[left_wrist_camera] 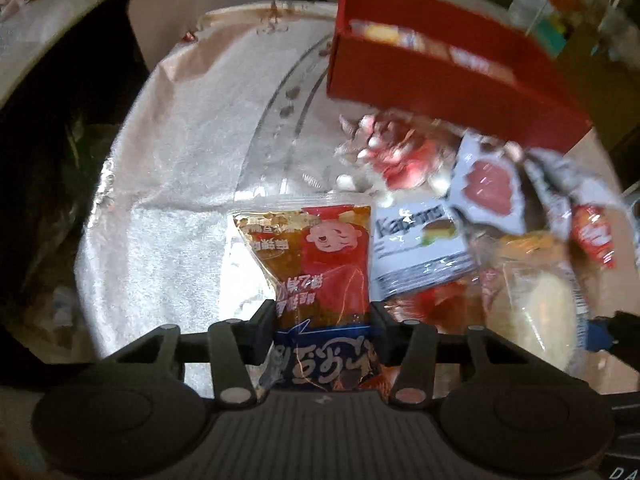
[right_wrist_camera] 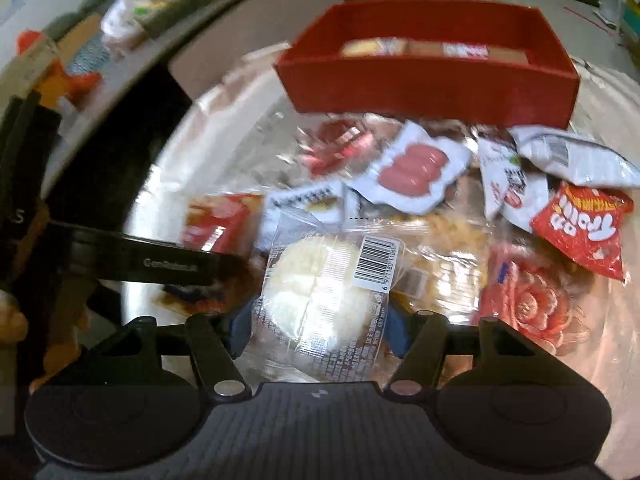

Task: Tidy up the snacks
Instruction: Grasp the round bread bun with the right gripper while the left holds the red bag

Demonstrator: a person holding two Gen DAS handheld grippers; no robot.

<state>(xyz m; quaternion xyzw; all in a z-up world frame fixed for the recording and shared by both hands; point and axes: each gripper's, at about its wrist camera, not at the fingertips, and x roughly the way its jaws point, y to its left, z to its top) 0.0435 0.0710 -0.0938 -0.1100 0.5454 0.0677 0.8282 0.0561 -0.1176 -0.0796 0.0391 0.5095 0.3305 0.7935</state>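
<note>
A round table [left_wrist_camera: 168, 168] under a shiny plastic cover; cluttered shelves [right_wrist_camera: 132, 12] behind, dim surroundings

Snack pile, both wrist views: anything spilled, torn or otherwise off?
Nothing torn or spilled. The loose packets lie jumbled and overlapping in front of the red box, which holds only a few. The sausage pack lies tilted across its neighbours. Each tool grips one packet.

We are seeing our left tongs [left_wrist_camera: 322, 320] along the bottom of the frame: black linkage arms with round silver rivets, two domed black discs at the lower corners, and a ribbed grey plate between. Our right tongs [right_wrist_camera: 320, 322] are showing the same build, with blue pads [right_wrist_camera: 239, 326] on the fingers.
</note>
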